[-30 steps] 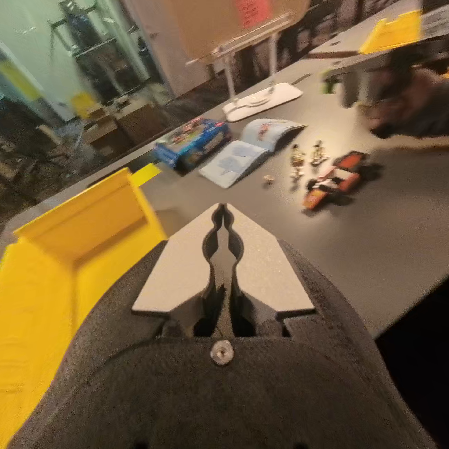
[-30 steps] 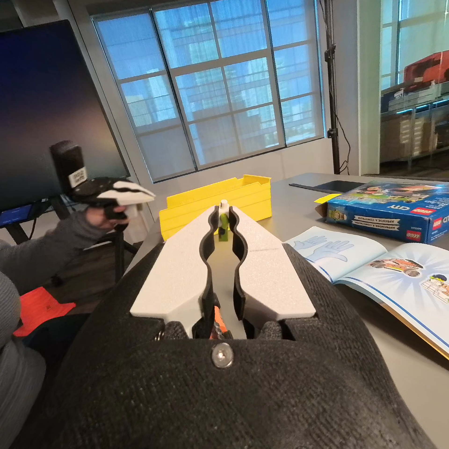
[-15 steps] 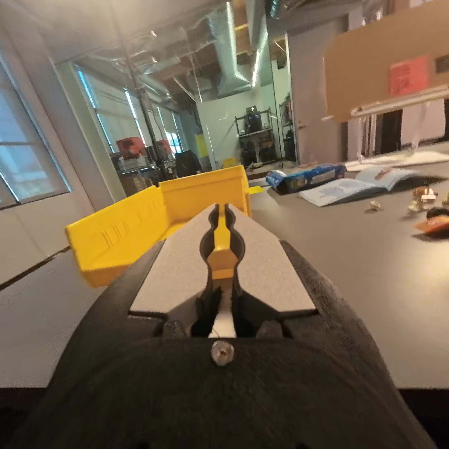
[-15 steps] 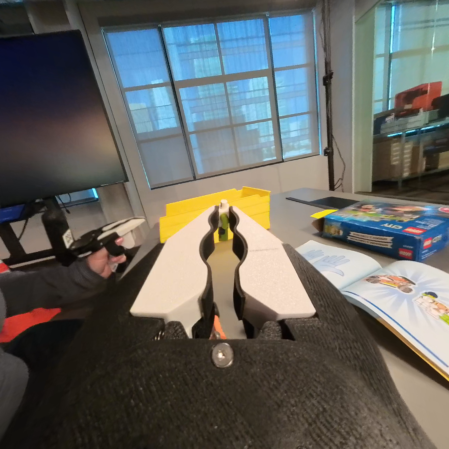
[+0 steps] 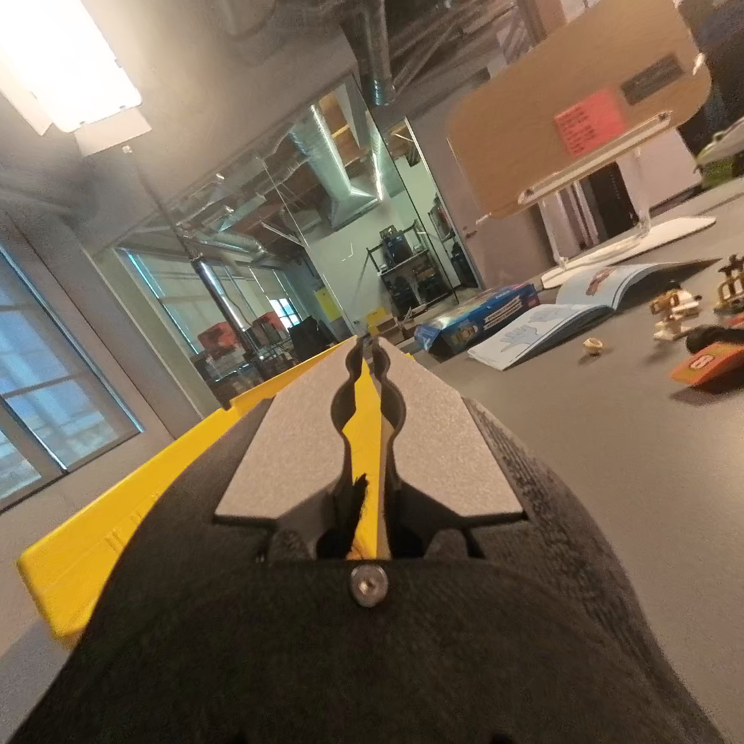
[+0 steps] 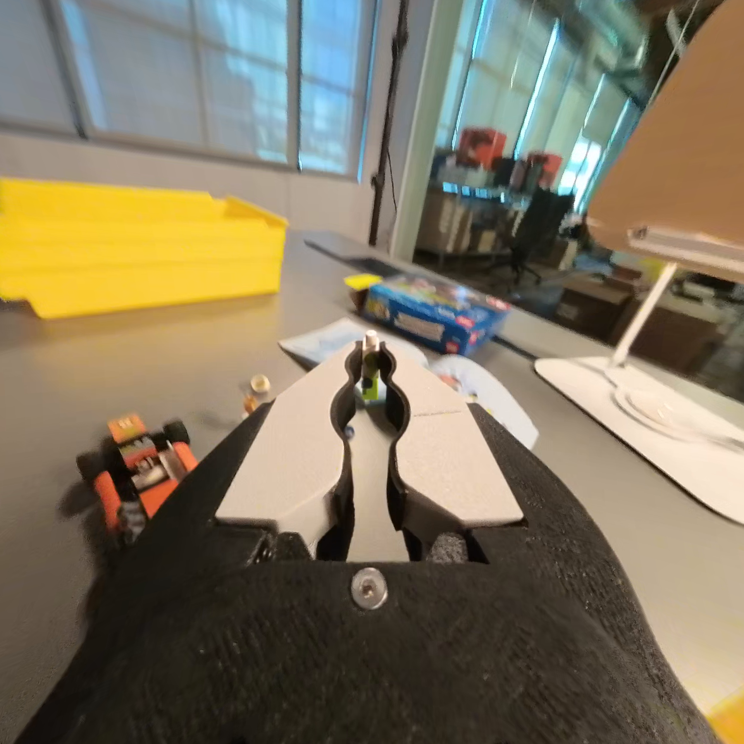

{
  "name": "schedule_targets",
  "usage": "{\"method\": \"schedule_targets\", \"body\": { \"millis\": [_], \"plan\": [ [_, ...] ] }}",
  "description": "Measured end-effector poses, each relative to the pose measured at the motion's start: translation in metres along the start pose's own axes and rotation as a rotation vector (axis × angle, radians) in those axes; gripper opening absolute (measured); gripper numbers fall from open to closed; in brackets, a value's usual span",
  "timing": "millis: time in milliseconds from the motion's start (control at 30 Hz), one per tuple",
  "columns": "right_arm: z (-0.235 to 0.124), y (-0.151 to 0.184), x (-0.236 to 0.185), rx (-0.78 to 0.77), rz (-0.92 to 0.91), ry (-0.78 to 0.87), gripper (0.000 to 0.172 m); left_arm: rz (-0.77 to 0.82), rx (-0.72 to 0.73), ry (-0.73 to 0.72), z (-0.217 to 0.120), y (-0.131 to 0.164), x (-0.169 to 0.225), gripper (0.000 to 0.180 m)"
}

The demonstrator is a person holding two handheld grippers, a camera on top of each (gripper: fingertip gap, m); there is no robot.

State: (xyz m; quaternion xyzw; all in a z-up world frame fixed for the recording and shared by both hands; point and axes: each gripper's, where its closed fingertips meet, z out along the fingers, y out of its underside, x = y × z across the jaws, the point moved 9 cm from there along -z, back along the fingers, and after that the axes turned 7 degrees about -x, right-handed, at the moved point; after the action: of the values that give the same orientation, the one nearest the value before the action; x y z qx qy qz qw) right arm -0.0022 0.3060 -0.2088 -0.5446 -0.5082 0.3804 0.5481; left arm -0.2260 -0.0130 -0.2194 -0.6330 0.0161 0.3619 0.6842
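Large gridded windows (image 6: 193, 72), glass partition (image 5: 362, 193), exposed ceiling ducts (image 5: 342, 169) — grey tabletop (image 5: 604, 463), bright overhead panel (image 5: 72, 68).

On the grey table (image 6: 169, 362) you have a yellow tray (image 6: 141, 249) at far left, a blue toy box (image 6: 435, 318) beyond an open instruction booklet (image 5: 563, 318), and an orange toy race car (image 6: 137, 463) near left. A white lamp base (image 6: 644, 414) sits to your right.

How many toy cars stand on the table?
1: the orange toy car on the grey table, left of the right gripper. Others may be hidden.
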Motion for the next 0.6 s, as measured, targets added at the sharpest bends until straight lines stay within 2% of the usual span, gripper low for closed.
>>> {"method": "schedule_targets", "body": {
  "millis": [167,300,500,600],
  "plan": [
    [0.001,0.023,0.011,-0.373,0.131,-0.074,0.006,0.219,-0.030,0.024,0.004,0.002,0.021,0.000],
    [0.003,0.037,0.018,-0.508,0.184,-0.029,0.010,0.369,-0.101,0.026,0.010,0.008,0.033,0.000],
    [0.010,0.028,0.016,-0.462,0.199,0.023,0.050,0.396,-0.134,0.012,0.014,0.011,0.033,0.000],
    [0.010,0.007,0.009,-0.337,0.157,0.067,0.056,0.383,-0.135,0.015,0.014,0.011,0.032,0.000]
  ]
}}
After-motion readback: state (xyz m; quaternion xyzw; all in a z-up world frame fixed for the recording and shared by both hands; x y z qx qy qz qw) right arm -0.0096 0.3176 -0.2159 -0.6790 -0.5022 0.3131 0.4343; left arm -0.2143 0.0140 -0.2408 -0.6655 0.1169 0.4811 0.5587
